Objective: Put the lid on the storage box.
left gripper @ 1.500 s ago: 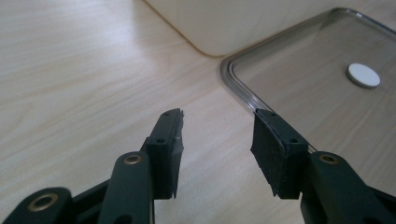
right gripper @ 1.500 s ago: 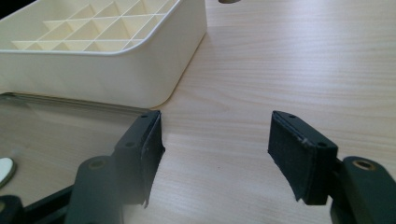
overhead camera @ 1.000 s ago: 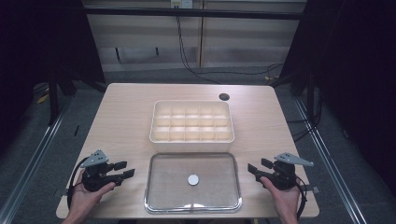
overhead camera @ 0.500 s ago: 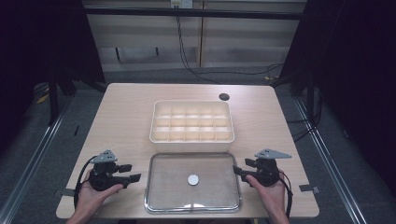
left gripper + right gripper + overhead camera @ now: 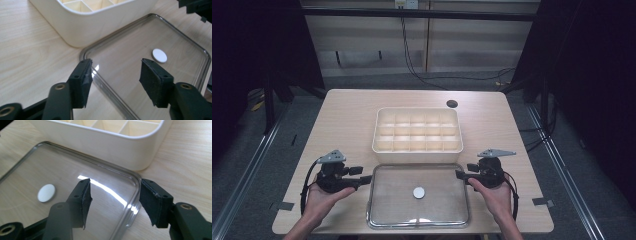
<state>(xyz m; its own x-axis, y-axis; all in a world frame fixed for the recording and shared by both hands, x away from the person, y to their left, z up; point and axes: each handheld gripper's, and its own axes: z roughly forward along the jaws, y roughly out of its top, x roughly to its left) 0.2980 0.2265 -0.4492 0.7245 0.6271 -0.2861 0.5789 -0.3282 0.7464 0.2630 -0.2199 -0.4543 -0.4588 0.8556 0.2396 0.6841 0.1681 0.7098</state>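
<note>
- Step in hand, by judgement: the approach to a two-sided pick-up of the clear lid (image 5: pixel 418 195), likely to go onto the box (image 5: pixel 417 129); no lift begun, lid flat on the surface (image 5: pixel 347 120), just in front of the box, its far edge close against the box's near wall
- Left hand-held gripper (image 5: pixel 364 178): jaws wide apart, holding nothing; set at the lid's left edge near the far-left corner, one pad (image 5: pixel 85 80) outside the rim, the other over the clear panel
- Right hand-held gripper (image 5: pixel 460 174): likewise wide open and empty; straddling the lid's right rim near the far-right corner, one pad (image 5: pixel 154 200) outside over bare wood, the other over the panel
- Next move calls for: lowering both so the raised rim sits between the pads, closing evenly, then lifting level from both sides; thin glossy rim, so probably a slippery hold
- Edges: little room between lid and box wall at the far corners; lid's near edge close to the surface's front edge
- White disc (image 5: pixel 418 192) at the lid's middle, well clear of both grippers
- Open room: bare wood left and right of lid and box; small dark hole (image 5: pixel 452 104) beyond the box's far-right corner, out of the way
</note>
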